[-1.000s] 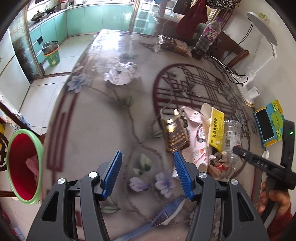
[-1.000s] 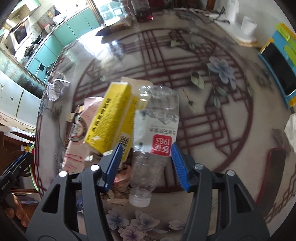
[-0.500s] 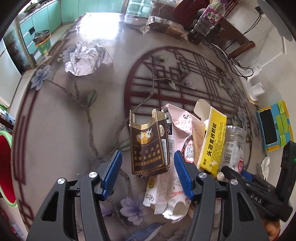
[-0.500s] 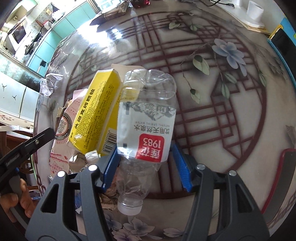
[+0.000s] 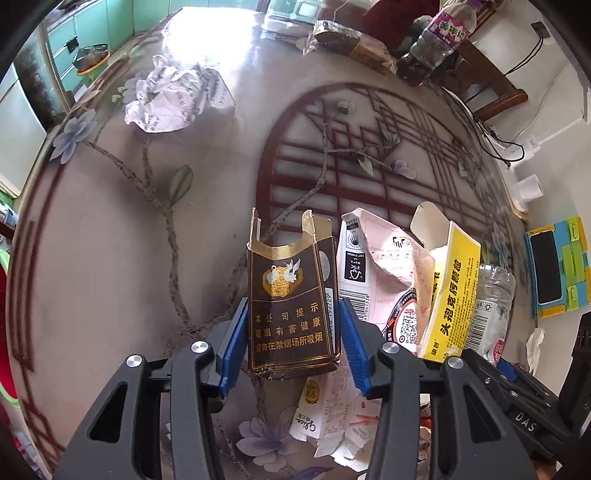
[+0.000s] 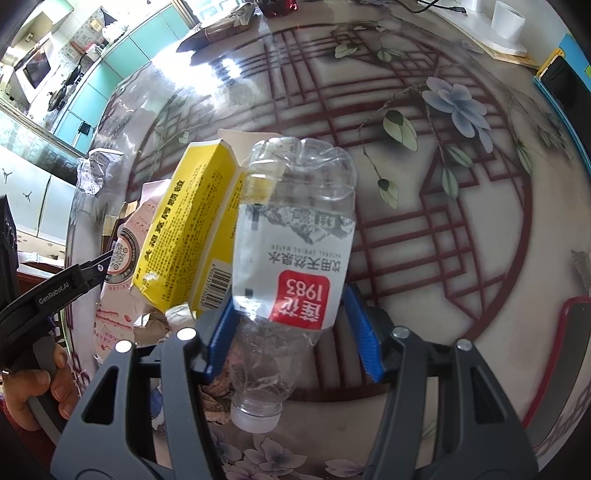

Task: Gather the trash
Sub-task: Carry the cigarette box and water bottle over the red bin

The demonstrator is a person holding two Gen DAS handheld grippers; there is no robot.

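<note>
A brown and gold cigarette pack (image 5: pixel 290 306) lies on the patterned table between the blue pads of my left gripper (image 5: pixel 293 332); the jaws stand open, close to its sides. A crushed clear water bottle (image 6: pixel 295 251) with a red label lies between the pads of my right gripper (image 6: pixel 291 332), also open, left pad near the bottle. A yellow carton (image 6: pixel 184 229) and a pink-white carton (image 5: pixel 373 266) lie between the two. The bottle also shows in the left wrist view (image 5: pixel 493 306).
Crumpled white paper (image 5: pixel 173 99) lies far left on the table. A wrapped packet (image 5: pixel 351 44) and a dark drink bottle (image 5: pixel 432 44) stand at the far edge. A phone in a blue-yellow case (image 5: pixel 554 273) lies at right. A white cup (image 6: pixel 508 18) stands far right.
Both grippers have moved forward over the trash. The cigarette pack now sits between the left pads, and the bottle sits deeper between the right pads. Both jaws stay open.
</note>
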